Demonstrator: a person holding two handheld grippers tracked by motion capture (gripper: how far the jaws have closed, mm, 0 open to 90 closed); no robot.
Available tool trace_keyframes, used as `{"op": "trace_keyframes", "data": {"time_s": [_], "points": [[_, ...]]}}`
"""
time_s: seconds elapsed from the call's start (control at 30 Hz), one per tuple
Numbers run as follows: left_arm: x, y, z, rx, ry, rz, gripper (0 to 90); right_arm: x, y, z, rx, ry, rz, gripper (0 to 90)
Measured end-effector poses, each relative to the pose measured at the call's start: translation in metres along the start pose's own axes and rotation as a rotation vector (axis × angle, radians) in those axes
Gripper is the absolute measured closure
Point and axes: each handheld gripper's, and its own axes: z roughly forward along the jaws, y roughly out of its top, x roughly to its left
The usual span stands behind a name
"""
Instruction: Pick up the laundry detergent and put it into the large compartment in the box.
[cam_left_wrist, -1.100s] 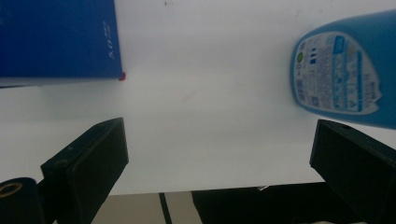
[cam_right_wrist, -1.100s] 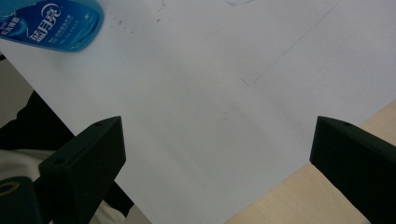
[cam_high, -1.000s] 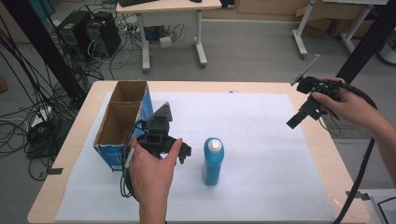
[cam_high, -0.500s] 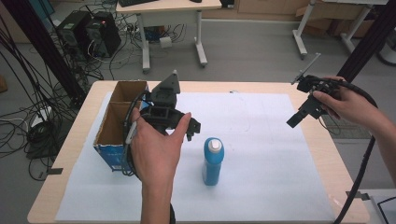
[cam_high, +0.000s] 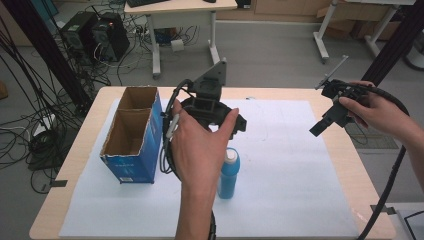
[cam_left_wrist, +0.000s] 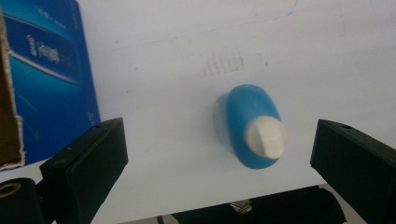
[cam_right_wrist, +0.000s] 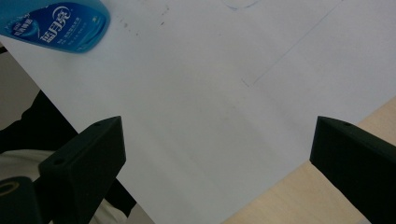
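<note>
Fingers of both grippers gape empty, left gripper (cam_high: 239, 122) above the upright bottle (cam_left_wrist: 252, 125); descending off-centre could topple it.

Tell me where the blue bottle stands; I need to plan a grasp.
The blue bottle stands upright on the white sheet, right of the blue cardboard box, below the open left gripper.

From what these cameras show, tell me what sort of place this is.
Probably a lab or office workroom set up for recording. Behind the wooden table with its white sheet stand computer towers amid tangled cables on the grey floor, and white-legged desks further back.
</note>
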Motion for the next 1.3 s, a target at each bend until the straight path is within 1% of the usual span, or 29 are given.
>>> {"op": "trace_keyframes", "data": {"time_s": [0.07, 0.2, 0.27, 0.4, 0.43, 0.53, 0.67, 0.87, 1.03, 1.07, 1.2, 1.3], "points": [[-0.007, 0.002, 0.002, 0.006, -0.002, 0.016, 4.3, 0.0, -0.001, -0.001, -0.003, 0.0, 0.0, 3.4], [-0.02, 0.004, 0.007, 0.015, -0.014, 0.028, 4.3, 0.0, -0.004, -0.002, -0.005, -0.001, 0.002, 3.4], [-0.025, 0.005, 0.008, 0.015, -0.015, 0.041, 4.3, -0.001, -0.006, -0.002, -0.007, -0.001, 0.003, 3.4], [-0.04, 0.007, 0.014, 0.024, -0.008, 0.041, 4.3, -0.001, -0.011, -0.004, -0.012, -0.001, 0.005, 3.4], [-0.04, 0.007, 0.014, 0.024, -0.008, 0.041, 4.3, -0.001, -0.011, -0.004, -0.012, -0.001, 0.005, 3.4], [-0.046, 0.008, 0.02, 0.039, -0.001, 0.033, 4.2, -0.002, -0.015, -0.004, -0.014, 0.001, 0.003, 3.4], [-0.05, 0.009, 0.029, 0.057, -0.004, 0.015, 4.3, -0.001, -0.018, -0.002, -0.011, 0.0, 0.001, 3.4], [-0.055, 0.008, 0.037, 0.07, -0.004, 0.004, 4.3, 0.001, -0.018, 0.0, -0.014, 0.004, -0.008, 3.4], [-0.058, 0.008, 0.049, 0.093, -0.001, -0.008, 4.3, 0.003, -0.019, 0.0, -0.016, 0.009, -0.015, 3.4], [-0.057, 0.008, 0.051, 0.098, -0.006, -0.009, 4.3, 0.003, -0.019, 0.001, -0.016, 0.008, -0.015, 3.4], [-0.058, 0.007, 0.062, 0.11, 0.013, -0.034, 4.3, 0.003, -0.021, 0.001, -0.018, 0.01, -0.015, 3.4], [-0.054, 0.008, 0.069, 0.124, 0.008, -0.048, 4.4, 0.003, -0.022, 0.002, -0.019, 0.01, -0.015, 3.4]]}}
